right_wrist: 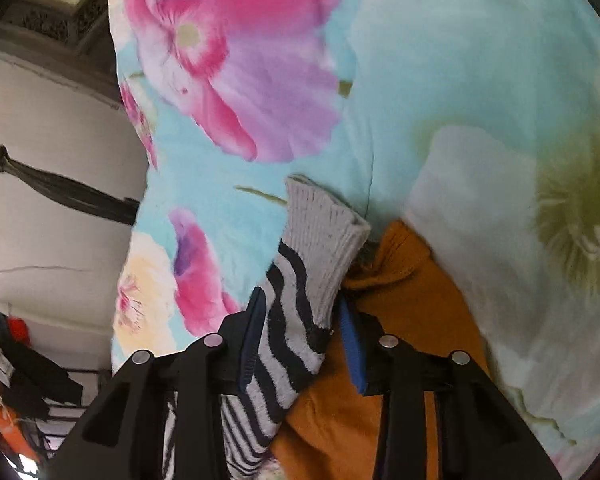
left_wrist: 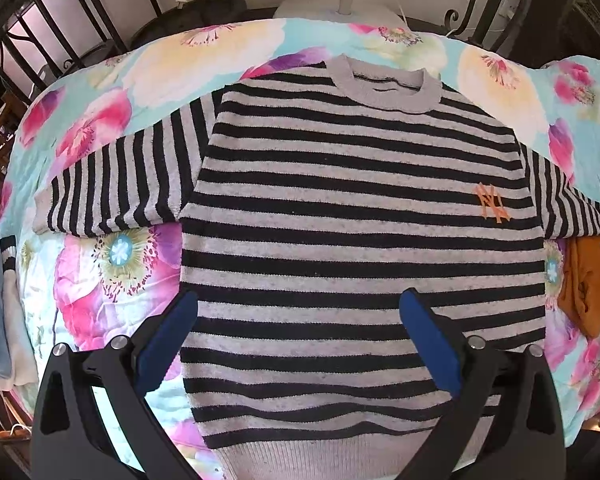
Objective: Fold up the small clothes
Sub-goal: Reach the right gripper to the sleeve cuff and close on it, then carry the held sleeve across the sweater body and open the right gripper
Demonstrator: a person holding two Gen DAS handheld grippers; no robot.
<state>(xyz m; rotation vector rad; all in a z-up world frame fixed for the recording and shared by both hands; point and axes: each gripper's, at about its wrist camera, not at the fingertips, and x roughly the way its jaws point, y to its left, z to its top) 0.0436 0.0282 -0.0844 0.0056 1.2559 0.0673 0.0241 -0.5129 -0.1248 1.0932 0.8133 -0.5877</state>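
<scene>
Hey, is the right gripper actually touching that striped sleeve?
Touching. In the right wrist view the right gripper has the striped sleeve between its blue pads, with the left-hand pad against the fabric.

Both views are bright, lit by soft, even daylight; its source may be a window, though none shows clearly. The left wrist view is sharp in the middle: the stripes of the sweater (left_wrist: 360, 216) read crisply, with barely any shadow. Fisheye distortion bows the quilt (left_wrist: 112, 128) and darkens the corners. A white glare patch sits at the lower left. The right wrist view is softer, the quilt's flowers smeared by motion blur, while the cuff (right_wrist: 324, 232) stays fairly sharp.
</scene>
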